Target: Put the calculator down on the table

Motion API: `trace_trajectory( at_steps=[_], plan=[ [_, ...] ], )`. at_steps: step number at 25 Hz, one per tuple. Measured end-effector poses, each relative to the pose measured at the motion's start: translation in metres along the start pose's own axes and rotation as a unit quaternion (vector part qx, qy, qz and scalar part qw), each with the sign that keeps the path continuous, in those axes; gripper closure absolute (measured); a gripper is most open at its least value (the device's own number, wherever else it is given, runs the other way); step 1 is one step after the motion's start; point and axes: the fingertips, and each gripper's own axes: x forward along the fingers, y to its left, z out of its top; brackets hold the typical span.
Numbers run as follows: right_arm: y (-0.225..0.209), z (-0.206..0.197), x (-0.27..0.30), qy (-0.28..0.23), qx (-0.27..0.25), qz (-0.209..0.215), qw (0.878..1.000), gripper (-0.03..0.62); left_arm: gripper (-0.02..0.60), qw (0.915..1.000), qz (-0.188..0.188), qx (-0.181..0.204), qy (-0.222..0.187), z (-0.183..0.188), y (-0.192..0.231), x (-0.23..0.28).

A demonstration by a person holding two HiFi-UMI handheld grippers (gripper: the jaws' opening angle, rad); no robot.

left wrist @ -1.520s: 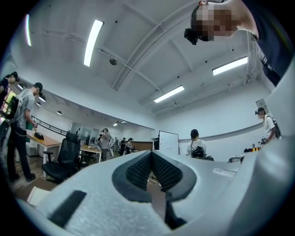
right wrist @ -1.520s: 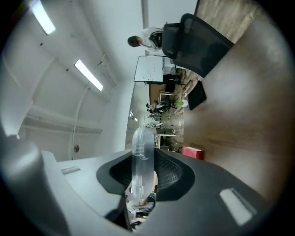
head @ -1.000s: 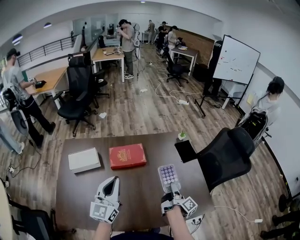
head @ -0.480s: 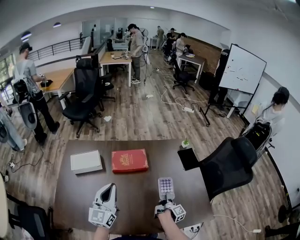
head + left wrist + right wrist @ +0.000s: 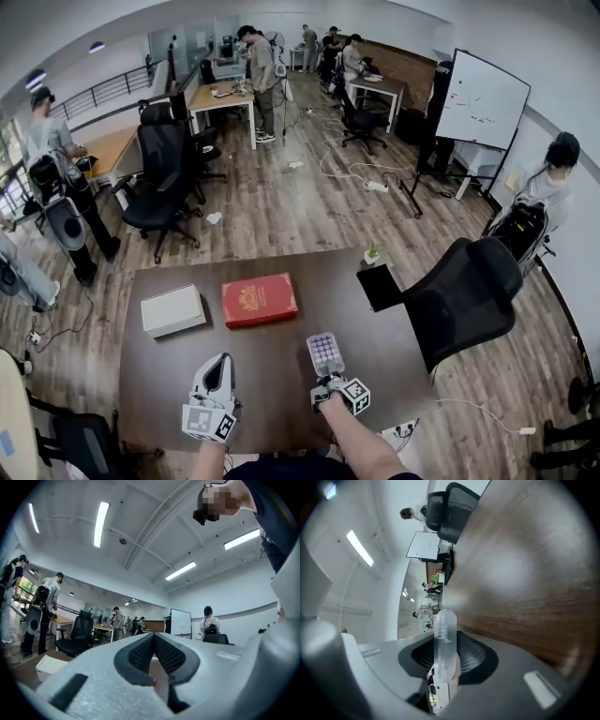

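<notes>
The left gripper (image 5: 221, 359) and the right gripper (image 5: 327, 375) are white moulded shells with rounded edges. Each has a cube at its rear with black-and-white square markers, one on the left (image 5: 208, 422) and one on the right (image 5: 356, 395). The fingers (image 5: 140, 652) are lined with dark, mesh-textured pads set in a black rim. The person wears a dark top (image 5: 281, 468).

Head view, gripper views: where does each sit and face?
Head view: head-mounted, steeply down at the dark brown wooden table; forearms, left hand-held gripper, right hand-held gripper.
Left gripper view: on that gripper, forward across the office; shut jaws, person's torso.
Right gripper view: rolled sideways along the tabletop; jaws clamping the translucent purple-keyed calculator.
Head and right views share calculator, table.
</notes>
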Motion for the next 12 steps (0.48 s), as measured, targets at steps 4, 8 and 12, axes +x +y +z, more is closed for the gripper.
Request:
trace_trajectory(
  at_steps=[4, 8, 12],
  plan=[
    [-0.008, -0.005, 0.002, -0.013, 0.024, -0.002, 1.000, 0.477, 0.586, 0.9999, -0.002, -0.002, 0.013, -0.007, -0.003, -0.004],
    [-0.020, -0.005, 0.004, -0.024, 0.025, -0.021, 0.999, 0.479, 0.586, 0.9999, -0.002, -0.008, 0.014, -0.007, -0.005, -0.007],
    [-0.030, -0.006, 0.008, -0.036, 0.031, -0.036, 0.998, 0.477, 0.586, 0.9996, -0.001, -0.014, 0.023, -0.015, -0.006, -0.011]
  ],
)
